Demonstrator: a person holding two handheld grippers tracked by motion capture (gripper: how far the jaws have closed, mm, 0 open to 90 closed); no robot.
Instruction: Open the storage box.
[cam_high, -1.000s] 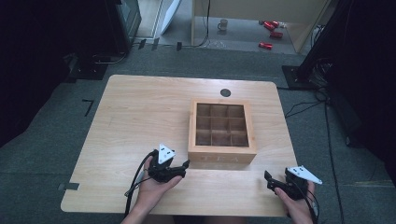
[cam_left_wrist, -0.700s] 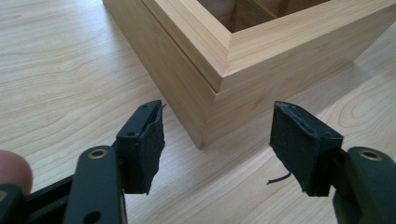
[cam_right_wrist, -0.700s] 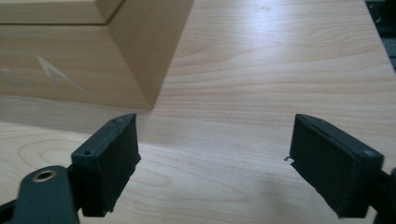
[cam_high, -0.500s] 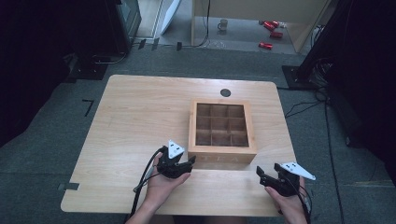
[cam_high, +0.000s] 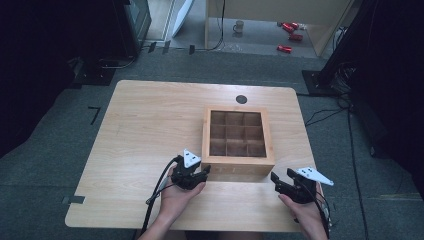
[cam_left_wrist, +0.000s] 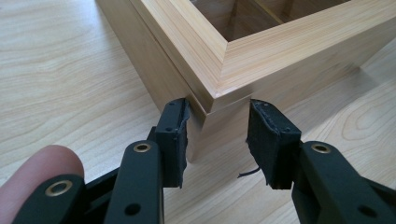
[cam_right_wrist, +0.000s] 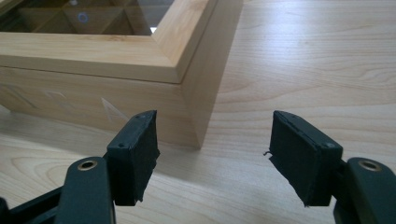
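A shallow wooden box (cam_high: 238, 162) with a clear-paned lid over a grid of compartments sits right of the table's centre. My left gripper (cam_high: 204, 172) is at its front left corner. In the left gripper view that gripper (cam_left_wrist: 218, 140) stands open with the box (cam_left_wrist: 261, 46) corner between its pads; the left pad (cam_left_wrist: 180, 140) is at or touching the side wall, and the right pad is apart from the front wall. My right gripper (cam_high: 281, 181) lies just off the front right corner. It (cam_right_wrist: 217, 156) is wide open, with the box (cam_right_wrist: 93, 56) corner a little ahead of its jaws.
The light wooden table (cam_high: 150, 125) has bare room on its left half and behind the box. A small black disc (cam_high: 241, 99) is set in the top near the far edge. The left gripper's cable (cam_high: 155, 192) trails to the front edge. A mug (cam_high: 239, 26) stands on the floor beyond.
Both grippers have moved forward to the box's front corners: the left one to the right up to the corner, the right one leftward. The box has not moved.
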